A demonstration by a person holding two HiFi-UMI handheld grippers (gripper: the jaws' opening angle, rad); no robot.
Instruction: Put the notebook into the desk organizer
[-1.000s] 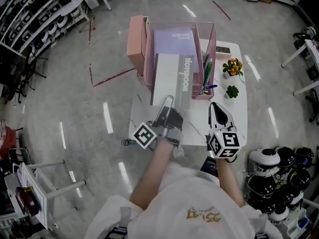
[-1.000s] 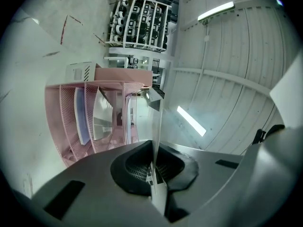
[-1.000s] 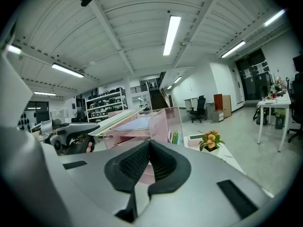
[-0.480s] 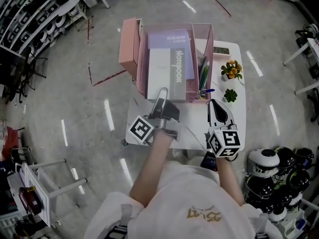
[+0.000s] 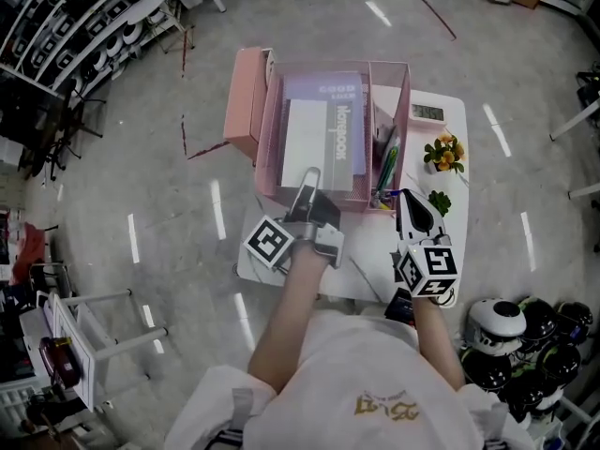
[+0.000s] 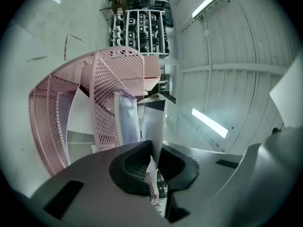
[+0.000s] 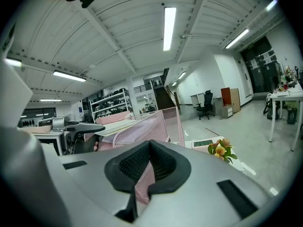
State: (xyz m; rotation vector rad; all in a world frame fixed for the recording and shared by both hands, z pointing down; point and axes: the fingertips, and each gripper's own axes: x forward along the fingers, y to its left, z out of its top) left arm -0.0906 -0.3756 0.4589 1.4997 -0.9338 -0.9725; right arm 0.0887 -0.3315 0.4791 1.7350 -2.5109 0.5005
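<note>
The grey-and-white notebook [image 5: 319, 148] lies slanted in the wide left compartment of the pink mesh desk organizer [image 5: 270, 129], on top of a purple book. My left gripper [image 5: 307, 178] is at the organizer's near edge, shut on the notebook's near end. In the left gripper view the thin notebook [image 6: 154, 126] runs out from between the pads of the left gripper [image 6: 152, 157] toward the organizer's mesh [image 6: 109, 79]. My right gripper [image 5: 410, 198] hovers by the organizer's near right corner, shut and holding nothing. In its own view the right gripper [image 7: 149, 148] faces the organizer [image 7: 147, 129].
The organizer stands on a small white table [image 5: 450, 223]. Pens [image 5: 386, 169] fill its narrow right compartment. A digital clock [image 5: 427, 112], an orange flower pot [image 5: 443, 151] and a small green plant [image 5: 439, 202] sit on the right. A pink box [image 5: 241, 106] adjoins the organizer's left side.
The left gripper has pushed forward and the notebook has slid deeper into the organizer. The right gripper has moved forward alongside, still shut.
</note>
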